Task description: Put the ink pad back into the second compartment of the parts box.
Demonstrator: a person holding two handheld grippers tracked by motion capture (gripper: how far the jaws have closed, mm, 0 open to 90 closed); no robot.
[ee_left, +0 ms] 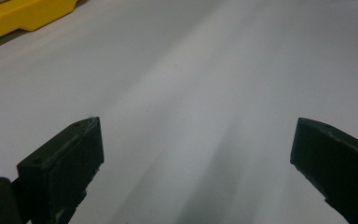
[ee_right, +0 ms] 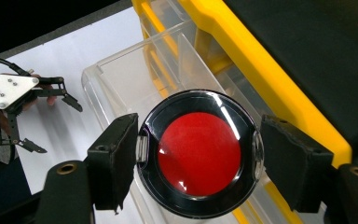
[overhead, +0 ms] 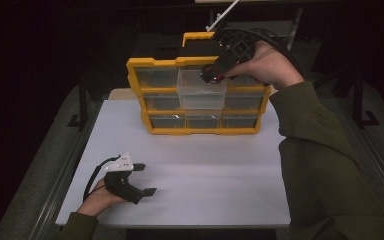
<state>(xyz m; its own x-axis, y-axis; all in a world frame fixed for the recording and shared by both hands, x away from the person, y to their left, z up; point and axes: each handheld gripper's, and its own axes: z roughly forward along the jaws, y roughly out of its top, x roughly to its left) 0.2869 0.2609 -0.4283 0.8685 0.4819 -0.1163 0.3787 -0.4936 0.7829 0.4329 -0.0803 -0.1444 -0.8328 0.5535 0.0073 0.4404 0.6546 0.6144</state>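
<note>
A yellow organiser point(overhead: 157, 62) with clear drawers stands at the far side of the white table point(overhead: 205, 180). Its top middle drawer point(overhead: 201, 90) is pulled out. My right gripper point(overhead: 211, 75) hangs over that drawer, shut on a round black case with a red centre point(ee_right: 199, 154); the case point(overhead: 211, 74) is pinched at its two sides just above the drawer point(ee_right: 121, 70). My left gripper point(overhead: 144, 179) rests near the table's front left, open, with only bare tabletop point(ee_left: 191, 93) between its jaws. That left gripper point(ee_right: 51, 119) also appears far off in the right gripper view.
The organiser's other drawers point(overhead: 202, 121) are pushed in. A yellow corner of the organiser point(ee_left: 18, 16) sits at the top left of the left gripper view. Dark floor and metal frame rails point(overhead: 60, 185) surround the table.
</note>
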